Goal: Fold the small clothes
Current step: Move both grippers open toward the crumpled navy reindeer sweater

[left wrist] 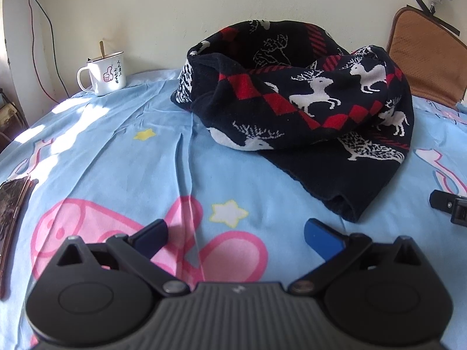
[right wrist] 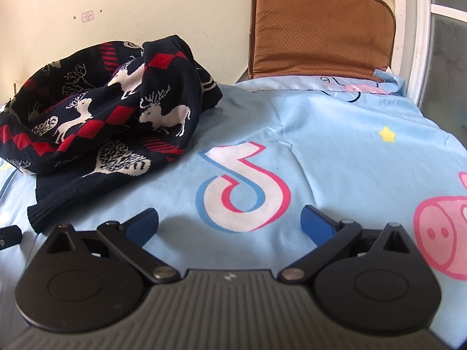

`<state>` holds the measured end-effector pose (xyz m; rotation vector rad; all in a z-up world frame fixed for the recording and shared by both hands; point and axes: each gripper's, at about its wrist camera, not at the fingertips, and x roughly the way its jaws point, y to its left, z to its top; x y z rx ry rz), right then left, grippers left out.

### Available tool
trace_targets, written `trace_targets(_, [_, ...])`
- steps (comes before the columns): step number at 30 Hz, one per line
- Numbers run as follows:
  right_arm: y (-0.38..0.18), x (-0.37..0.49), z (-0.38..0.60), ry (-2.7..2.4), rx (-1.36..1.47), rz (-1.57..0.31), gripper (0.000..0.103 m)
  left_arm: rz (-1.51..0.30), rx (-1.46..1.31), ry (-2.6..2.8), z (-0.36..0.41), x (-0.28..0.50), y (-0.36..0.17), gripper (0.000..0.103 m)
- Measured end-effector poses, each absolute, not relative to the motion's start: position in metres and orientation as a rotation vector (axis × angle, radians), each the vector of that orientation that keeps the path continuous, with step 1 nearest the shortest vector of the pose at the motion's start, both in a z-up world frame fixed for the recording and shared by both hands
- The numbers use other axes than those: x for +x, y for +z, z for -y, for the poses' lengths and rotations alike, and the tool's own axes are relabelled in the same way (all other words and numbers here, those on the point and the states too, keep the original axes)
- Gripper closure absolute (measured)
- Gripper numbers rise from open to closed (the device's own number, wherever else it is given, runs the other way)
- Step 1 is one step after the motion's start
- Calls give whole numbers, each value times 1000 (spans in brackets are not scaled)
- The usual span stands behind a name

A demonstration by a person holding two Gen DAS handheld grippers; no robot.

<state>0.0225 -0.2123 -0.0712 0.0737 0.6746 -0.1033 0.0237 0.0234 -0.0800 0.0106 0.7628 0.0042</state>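
1. Two grippers, both with jaws spread wide and nothing between them: the left gripper (left wrist: 236, 234) and the right gripper (right wrist: 230, 223) sit low over the blue cartoon bedsheet (left wrist: 111, 145), short of the garment.
2. One dark knit sweater (left wrist: 303, 108), navy with white reindeer and red diamonds, lies crumpled in a heap on the sheet. Taking the sweater as landmark, the left gripper is on its near side and slightly to its left; the right gripper is on its near side and to its right, with the sweater (right wrist: 99, 122) filling the left half of the right wrist view.
3. The ribbed hem (left wrist: 344, 207) is the part reaching furthest toward both tools. In the right wrist view the hem (right wrist: 41, 213) lies just beside the right gripper's left finger, so I judge it the natural first grasp, about equally reachable by either hand.
4. Its long axis seems to run from that near hem back toward the wall, bunched and twisted midway; sleeves and collar cannot be made out.
5. Beyond the sweater to its left stands a white enamel mug (left wrist: 106, 73); beyond it to its right, a brown cushion (right wrist: 321, 35).
6. Folding has not begun; the heap likely needs spreading flat first.
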Motion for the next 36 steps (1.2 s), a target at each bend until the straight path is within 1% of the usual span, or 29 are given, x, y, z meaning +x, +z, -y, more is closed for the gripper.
trace_targets(14, [-67,-8,207,-70,148,-628,0,-742,19,4,-23,19,-81,0])
trace_targets(22, [-64,6,211,-92,212,-627,0,-738,28,-18,-26,19,-82,0])
trace_targets(27, [-68,9,203,-66,180,-616,0,-731,45,-34,-25,18,-81,0])
trace_targets(29, [-69,8,202,-50,182,-612,0,-707,56,-51,-24,14,-79,0])
trace_targets(33, [-68,7,207,-35,218,-600,0,-599,90,-87,-19,1,-72,0])
trace_targets(35, [-68,7,207,-32,222,-596,0,-597,89,-89,-19,2,-71,0])
trace_targets(36, [-67,6,207,-29,224,-589,2,-598,79,-85,-20,4,-70,0])
